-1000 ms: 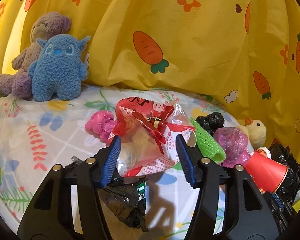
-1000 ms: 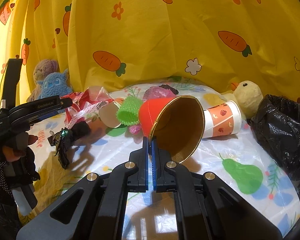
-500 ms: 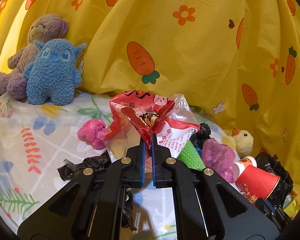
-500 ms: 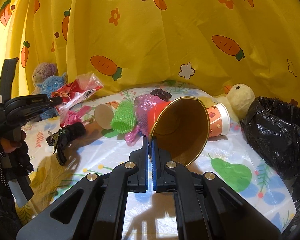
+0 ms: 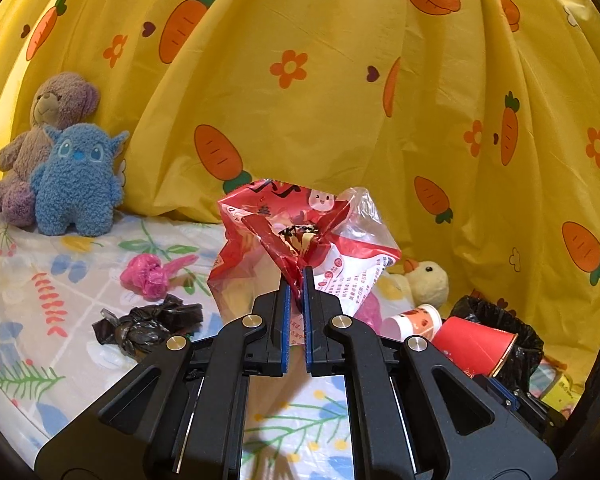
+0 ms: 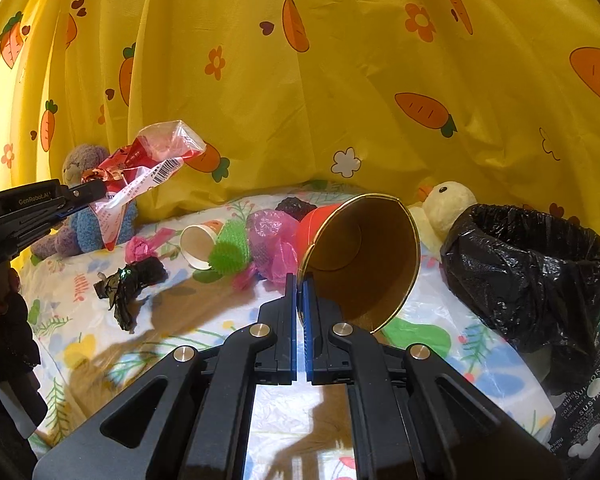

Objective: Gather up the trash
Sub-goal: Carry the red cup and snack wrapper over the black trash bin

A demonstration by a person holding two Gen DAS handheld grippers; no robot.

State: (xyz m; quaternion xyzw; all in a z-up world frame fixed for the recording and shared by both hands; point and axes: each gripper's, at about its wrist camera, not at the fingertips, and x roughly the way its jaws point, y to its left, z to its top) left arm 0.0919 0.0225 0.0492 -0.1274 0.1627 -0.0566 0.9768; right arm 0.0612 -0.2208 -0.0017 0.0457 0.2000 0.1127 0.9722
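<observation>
A: Entry one, left tongs (image 5: 296,280)?
B: Pressed together on a crumpled fold of a red and clear snack wrapper (image 5: 300,236). In the right wrist view the wrapper (image 6: 148,168) hangs off those tongs (image 6: 94,192), clear of the worktop (image 6: 460,352), in front of the yellow carrot-print curtain (image 6: 340,80).

A: Entry two, right tongs (image 6: 298,280)?
B: Pressed together on the gold rim of a red paper cup (image 6: 364,256), held tilted with its gold-lined mouth towards the camera, above the worktop.

A: Loose trash on the worktop?
B: Nearest the left tongs, a crumpled black plastic bag (image 5: 148,324), with a pink plastic wad (image 5: 150,278) behind it. Just past the red cup, a crumpled pink bag (image 6: 274,236), touching a green foam net sleeve (image 6: 232,244). A small white paper cup (image 6: 198,240) lies on its side against the net. A dark crumpled scrap (image 6: 294,206) sits behind the pink bag.

A: Receptacle?
B: A bin lined with a black bag (image 6: 532,264), mouth open, at the right edge of the worktop, just beside the held cup.

A: Non-trash items?
B: A blue plush monster (image 5: 78,182) in front of a purple teddy bear (image 5: 56,108), both at the far left against the curtain. A yellow plush duck (image 6: 444,204) sits between the red cup and the bin. The worktop carries a floral plastic cover.
</observation>
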